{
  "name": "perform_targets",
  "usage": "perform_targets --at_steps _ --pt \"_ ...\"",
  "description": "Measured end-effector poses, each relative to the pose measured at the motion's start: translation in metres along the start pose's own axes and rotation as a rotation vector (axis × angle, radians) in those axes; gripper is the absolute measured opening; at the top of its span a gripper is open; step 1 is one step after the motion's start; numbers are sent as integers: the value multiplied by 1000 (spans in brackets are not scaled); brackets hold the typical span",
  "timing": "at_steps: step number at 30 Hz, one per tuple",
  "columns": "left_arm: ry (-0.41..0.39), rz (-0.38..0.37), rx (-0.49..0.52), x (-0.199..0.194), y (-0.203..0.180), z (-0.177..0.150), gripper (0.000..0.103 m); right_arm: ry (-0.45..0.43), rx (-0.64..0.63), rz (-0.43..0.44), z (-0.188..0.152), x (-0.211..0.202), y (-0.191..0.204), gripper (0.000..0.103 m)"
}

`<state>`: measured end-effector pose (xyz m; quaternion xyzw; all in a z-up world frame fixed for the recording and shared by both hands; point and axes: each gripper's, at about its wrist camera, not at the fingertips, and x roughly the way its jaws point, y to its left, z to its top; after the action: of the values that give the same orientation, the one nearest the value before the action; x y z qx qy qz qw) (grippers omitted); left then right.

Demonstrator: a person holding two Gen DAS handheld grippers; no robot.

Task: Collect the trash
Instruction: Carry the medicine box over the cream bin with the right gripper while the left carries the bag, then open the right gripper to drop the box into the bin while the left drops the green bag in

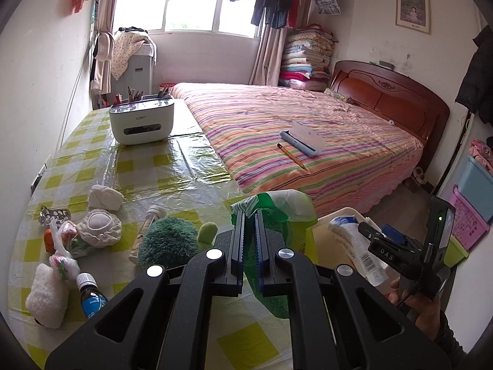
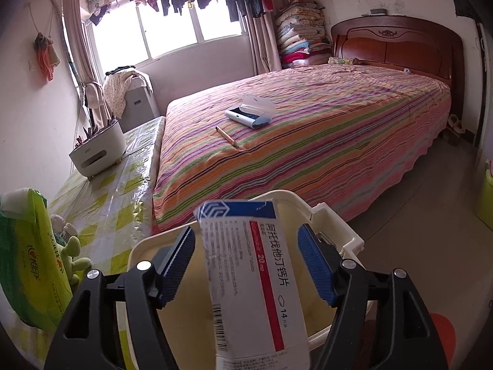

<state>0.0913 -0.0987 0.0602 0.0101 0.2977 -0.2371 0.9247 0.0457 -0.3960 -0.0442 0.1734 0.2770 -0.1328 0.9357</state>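
Note:
My left gripper [image 1: 249,212] is shut on a green and yellow plastic wrapper [image 1: 277,206], held above the table's right edge; the same wrapper [image 2: 34,246] shows at the left of the right wrist view. My right gripper [image 2: 246,234] is open over a cream bin [image 2: 295,197]. A white medicine box [image 2: 246,265] with a blue top and red stripe stands between its blue pads [image 2: 314,265], with a gap on each side. In the left wrist view the box [image 1: 354,246] sits above the bin [image 1: 348,211], with a hand [image 1: 422,308] holding the right gripper.
The yellow-checked table [image 1: 154,166] carries a green plush toy [image 1: 168,242], a small dark bottle [image 1: 91,296], crumpled plastic bags [image 1: 61,240], white soft items [image 1: 104,197] and a white desk organizer [image 1: 141,120]. A striped bed [image 1: 292,123] with a pencil [image 1: 292,155] and case [image 1: 303,138] lies beyond.

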Motion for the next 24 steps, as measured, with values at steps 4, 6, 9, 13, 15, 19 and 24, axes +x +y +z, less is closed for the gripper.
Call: perform_targets --at_steps 4,6,9,13,15,19,24 --pt "15 -14 11 9 -13 0 5 -22 53 15 1 -6 -10 76" --pt "25 -20 19 15 -20 1 5 -44 83 15 1 -11 -17 76" --pt "42 -28 32 27 -31 2 5 -91 137 8 2 -21 -28 77" --pt "68 -36 60 45 -50 2 6 -138 199 1 2 -32 -41 77" --pt "82 -39 71 55 -61 1 6 -155 218 0 2 -36 -44 77" --pt "112 -40 91 75 -78 0 6 -181 239 6 3 -43 -48 78" --pt "139 -34 118 93 -96 -1 6 -195 245 14 3 -47 -50 80"
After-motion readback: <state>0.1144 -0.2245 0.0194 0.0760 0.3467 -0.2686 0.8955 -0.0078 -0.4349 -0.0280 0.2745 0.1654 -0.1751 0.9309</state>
